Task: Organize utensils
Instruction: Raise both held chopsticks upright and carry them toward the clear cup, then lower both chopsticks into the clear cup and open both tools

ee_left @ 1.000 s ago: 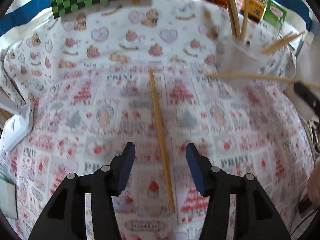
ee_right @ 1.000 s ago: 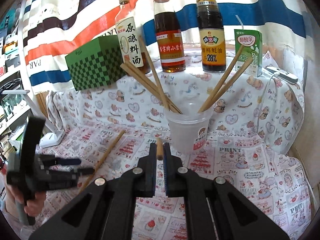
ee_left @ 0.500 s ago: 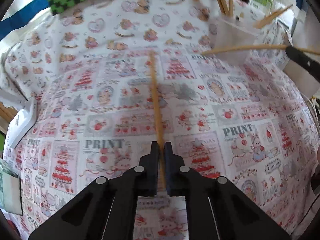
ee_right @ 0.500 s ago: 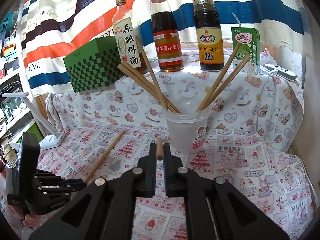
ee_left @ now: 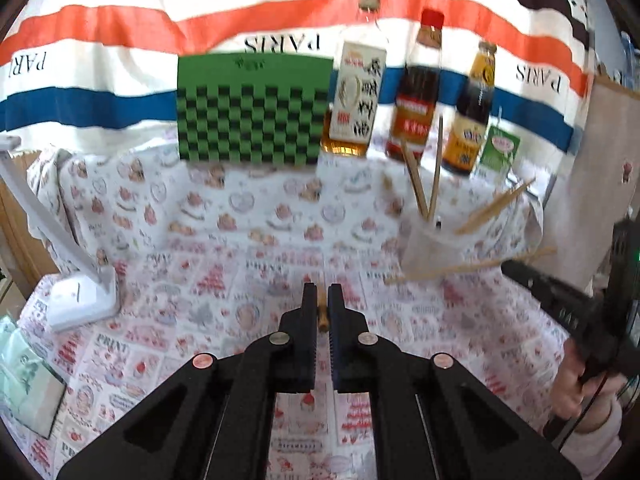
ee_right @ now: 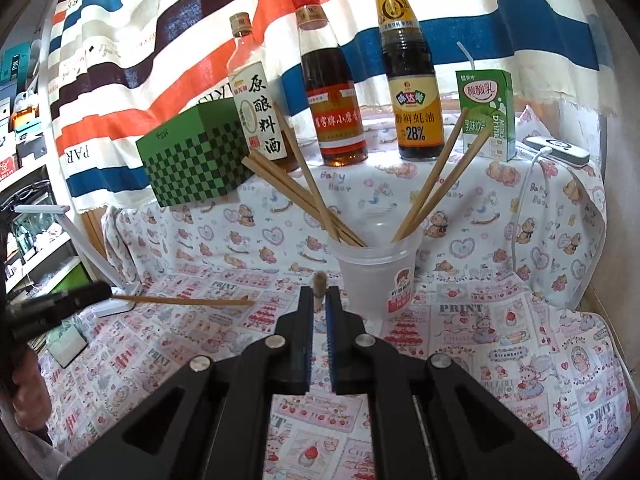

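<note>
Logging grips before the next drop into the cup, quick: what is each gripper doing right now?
Left gripper: closed on a chopstick, lifted off the cloth.
Right gripper: closed on another chopstick, near the plastic cup.

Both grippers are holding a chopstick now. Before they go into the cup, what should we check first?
1. Left gripper shut on its chopstick: ok.
2. Right gripper shut on its chopstick: ok.
3. Plastic cup upright on the tablecloth: ok.
4. Room in the cup between the chopsticks already leaning inside: ok, the middle looks free.
5. The two held chopsticks apart from each other: ok.
6. No chopstick left lying on the tablecloth: cannot tell, the grippers hide part of it.
</note>
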